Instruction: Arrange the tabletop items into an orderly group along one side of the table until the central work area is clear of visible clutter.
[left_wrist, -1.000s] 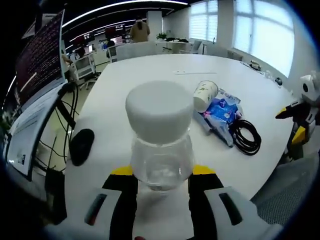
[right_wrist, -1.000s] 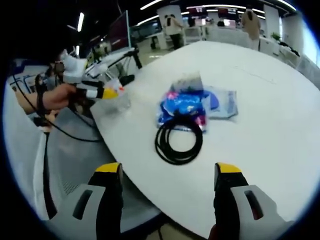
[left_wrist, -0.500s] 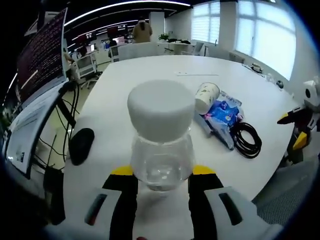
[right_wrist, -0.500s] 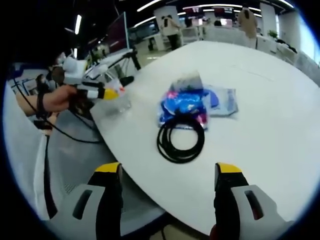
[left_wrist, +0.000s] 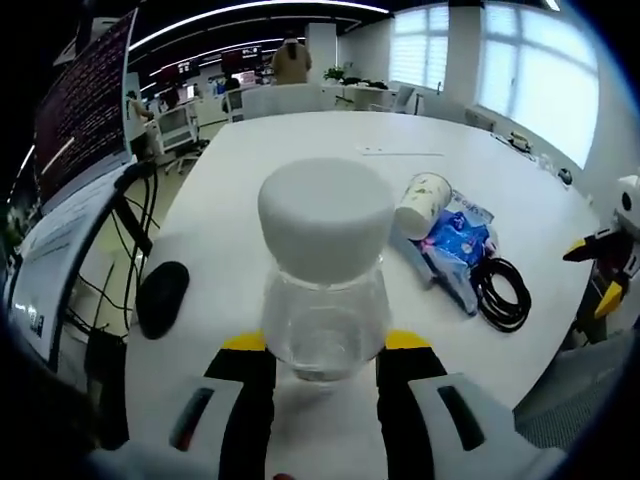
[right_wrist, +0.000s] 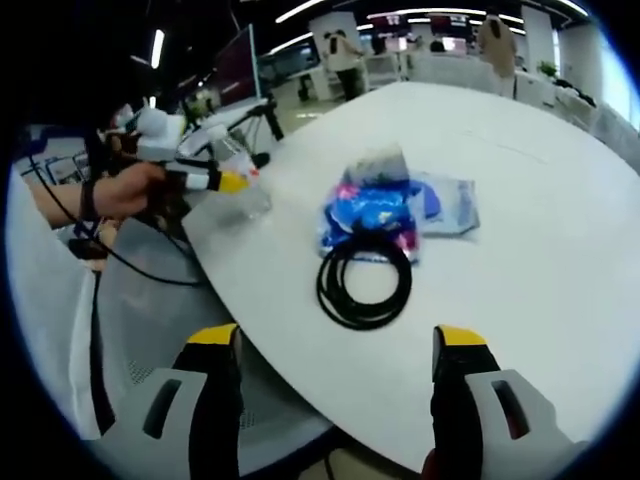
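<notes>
Left gripper clamps a clear plastic jar with white lid above the white tabletop. Right gripper hangs wide, unloaded, near the coiled black cable beside blue packets.

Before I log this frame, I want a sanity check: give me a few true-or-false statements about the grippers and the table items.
1. The left gripper grips a clear jar. True.
2. The jar's lid is black. False: it is white.
3. The right gripper holds the cable. False: it is open and holds nothing; the coil lies on the table.
4. The paper cup lies on its side. True.
5. The mouse sits on the blue packet. False: they lie apart.
</notes>
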